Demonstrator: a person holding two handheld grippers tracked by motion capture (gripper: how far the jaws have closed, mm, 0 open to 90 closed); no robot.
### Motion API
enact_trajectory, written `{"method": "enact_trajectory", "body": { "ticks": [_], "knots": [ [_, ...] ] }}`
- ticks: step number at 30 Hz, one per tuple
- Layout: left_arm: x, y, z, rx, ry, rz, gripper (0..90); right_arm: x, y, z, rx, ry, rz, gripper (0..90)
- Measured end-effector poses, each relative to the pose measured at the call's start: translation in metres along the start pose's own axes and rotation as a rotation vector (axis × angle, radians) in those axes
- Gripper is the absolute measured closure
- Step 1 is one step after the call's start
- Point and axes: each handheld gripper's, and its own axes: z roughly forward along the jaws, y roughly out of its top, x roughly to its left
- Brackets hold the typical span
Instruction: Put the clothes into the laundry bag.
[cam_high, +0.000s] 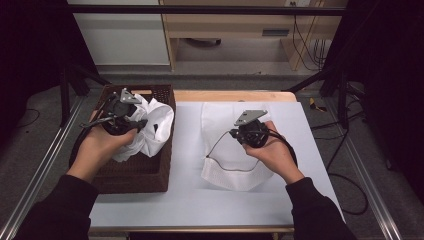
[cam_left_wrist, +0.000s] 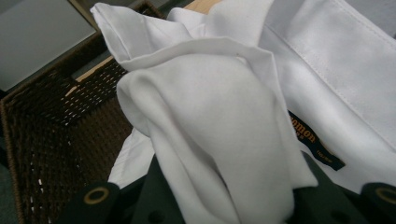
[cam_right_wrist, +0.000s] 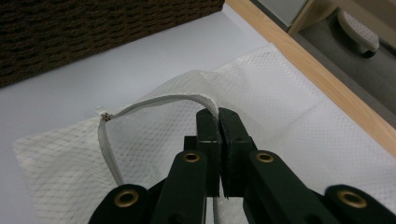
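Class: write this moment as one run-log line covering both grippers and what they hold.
left gripper: shut on white shirt, over wicker basket | right gripper: shut on mesh laundry bag's zipper edge | mesh laundry bag: on table

Left gripper (cam_left_wrist: 224, 205) fingers buried under bunched white shirt (cam_left_wrist: 219, 121); collar label (cam_left_wrist: 317, 144) lettering partly hidden.

White shirt (cam_left_wrist: 224, 140) bunched btwn black jaws, dark label w/ orange text, wicker basket (cam_left_wrist: 56, 135) behind

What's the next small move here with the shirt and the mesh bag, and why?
Probably carry the shirt across toward the mesh bag. The left gripper holds it bunched above the basket, and the right gripper pinches the bag's zipper edge, lifting the mouth.
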Motion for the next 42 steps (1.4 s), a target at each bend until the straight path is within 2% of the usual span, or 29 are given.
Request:
{"method": "enact_trajectory", "body": {
  "ticks": [7,11,16,25,42],
  "knots": [
    [-0.017,0.007,-0.016,-0.047,-0.019,0.027,72.5,0.0,0.001,0.0,0.018,0.032,0.006,88.5],
    [-0.024,0.009,-0.02,-0.055,-0.038,0.039,72.4,-0.001,0.0,0.0,0.025,0.04,0.007,88.5],
    [-0.04,0.013,-0.025,-0.064,-0.061,0.077,72.4,-0.004,0.0,-0.002,0.036,0.045,0.009,88.5],
    [-0.055,0.019,-0.024,-0.069,-0.089,0.105,72.3,-0.007,0.001,-0.005,0.036,0.054,0.018,88.5],
    [-0.072,0.02,-0.018,-0.068,-0.128,0.138,72.2,-0.011,-0.002,-0.004,0.04,0.079,0.037,88.5]
  ]
}}
